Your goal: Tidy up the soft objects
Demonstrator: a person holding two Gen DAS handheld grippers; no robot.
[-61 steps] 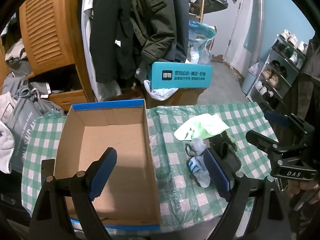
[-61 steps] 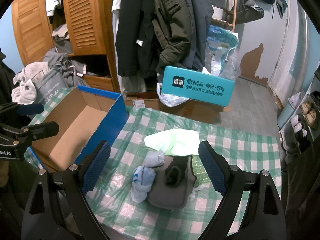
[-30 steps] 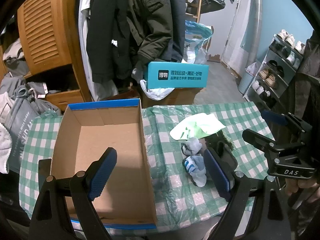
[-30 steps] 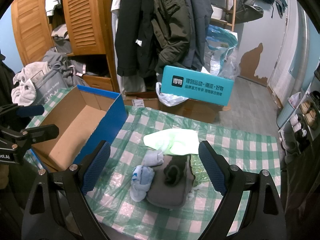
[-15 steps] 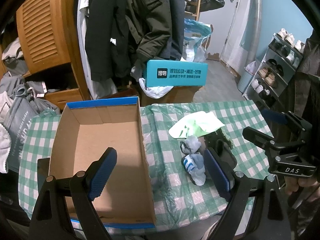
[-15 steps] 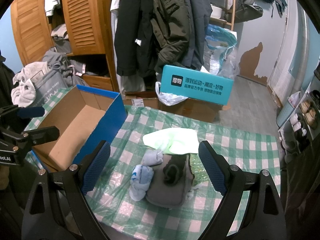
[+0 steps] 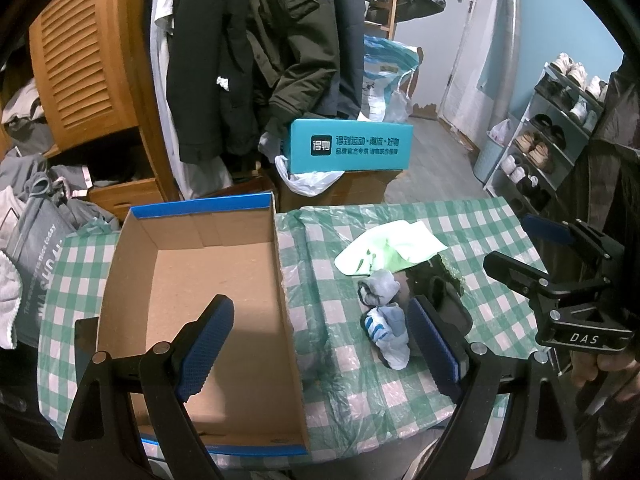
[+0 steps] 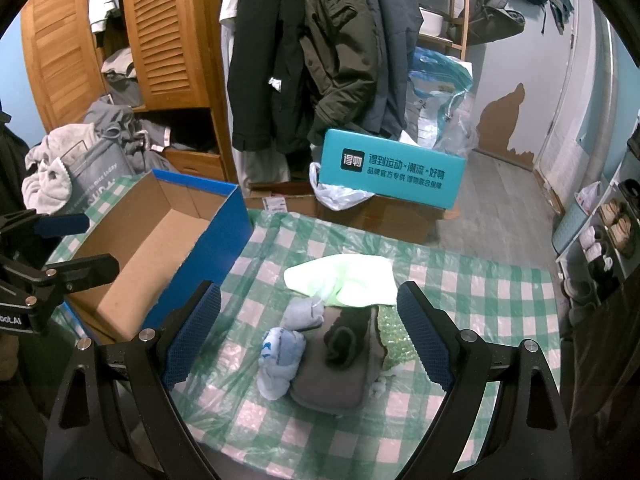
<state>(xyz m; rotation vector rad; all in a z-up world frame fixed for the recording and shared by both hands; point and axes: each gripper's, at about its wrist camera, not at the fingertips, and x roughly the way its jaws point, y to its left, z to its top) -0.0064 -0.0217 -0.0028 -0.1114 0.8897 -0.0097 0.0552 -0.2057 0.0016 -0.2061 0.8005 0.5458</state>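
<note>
A pile of soft things lies on the green checked tablecloth [image 8: 460,280]: a pale green cloth [image 8: 344,278] [image 7: 390,250], a grey rolled sock [image 8: 305,312] [image 7: 378,287], a blue-and-white sock roll [image 8: 280,360] [image 7: 387,334], and a grey folded piece [image 8: 336,372] with a black sock [image 8: 342,338] on it. An empty blue-edged cardboard box [image 7: 196,312] [image 8: 160,240] stands to the left. My left gripper [image 7: 320,352] hangs open above the box's right wall. My right gripper [image 8: 308,332] hangs open above the pile, holding nothing.
A teal box [image 8: 392,170] sits on a brown carton beyond the table's far edge. Coats [image 8: 320,48] hang behind it next to a wooden wardrobe [image 8: 160,32]. A shoe rack [image 7: 560,128] stands at the right. Grey clothes [image 8: 80,160] are heaped at the left.
The left view has drifted slightly, so the box and socks sit a little further left in frame. The right view has barely shifted. Both grippers stay open.
</note>
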